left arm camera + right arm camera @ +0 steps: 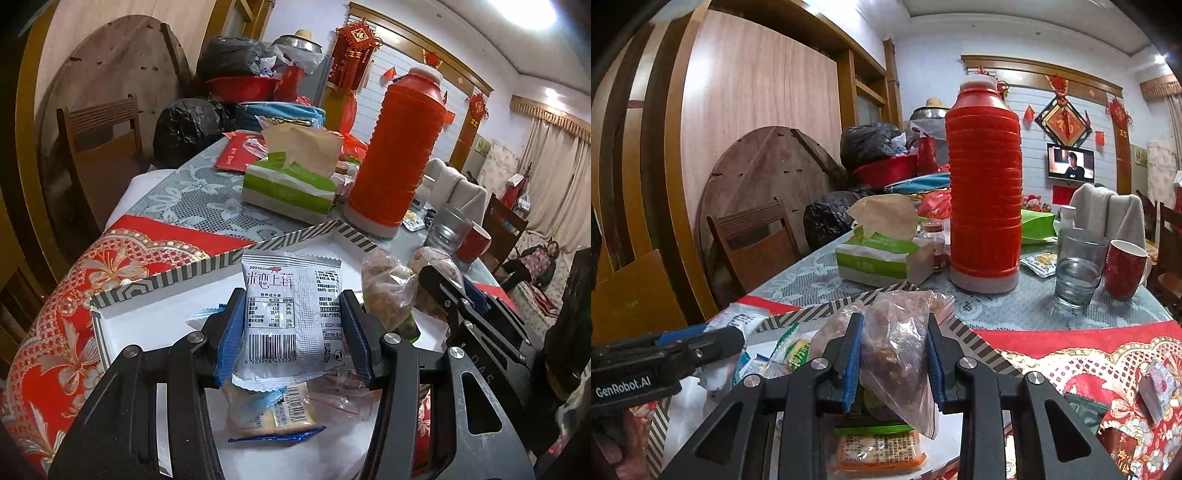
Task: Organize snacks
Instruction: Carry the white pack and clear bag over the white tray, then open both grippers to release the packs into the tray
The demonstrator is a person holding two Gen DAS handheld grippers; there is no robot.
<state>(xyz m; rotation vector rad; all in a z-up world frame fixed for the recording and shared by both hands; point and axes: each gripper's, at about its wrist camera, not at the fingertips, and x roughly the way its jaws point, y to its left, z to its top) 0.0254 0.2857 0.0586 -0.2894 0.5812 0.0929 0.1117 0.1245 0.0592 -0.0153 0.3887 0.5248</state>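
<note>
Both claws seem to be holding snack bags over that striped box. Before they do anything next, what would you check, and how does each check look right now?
1. Left gripper clamped on the silver snack packet: ok.
2. Right gripper clamped on the clear bag of brown snacks: ok.
3. Both packets over the striped box: ok.
4. Free white floor left in the box: ok, at its left side.
5. Red thermos and water glass standing apart from the box: ok.
6. Clear bag's zip sealed: cannot tell.

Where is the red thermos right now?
The red thermos stands upright on the lace tablecloth, centre of the right wrist view, between the green tissue pack and the drinking glass.
</note>
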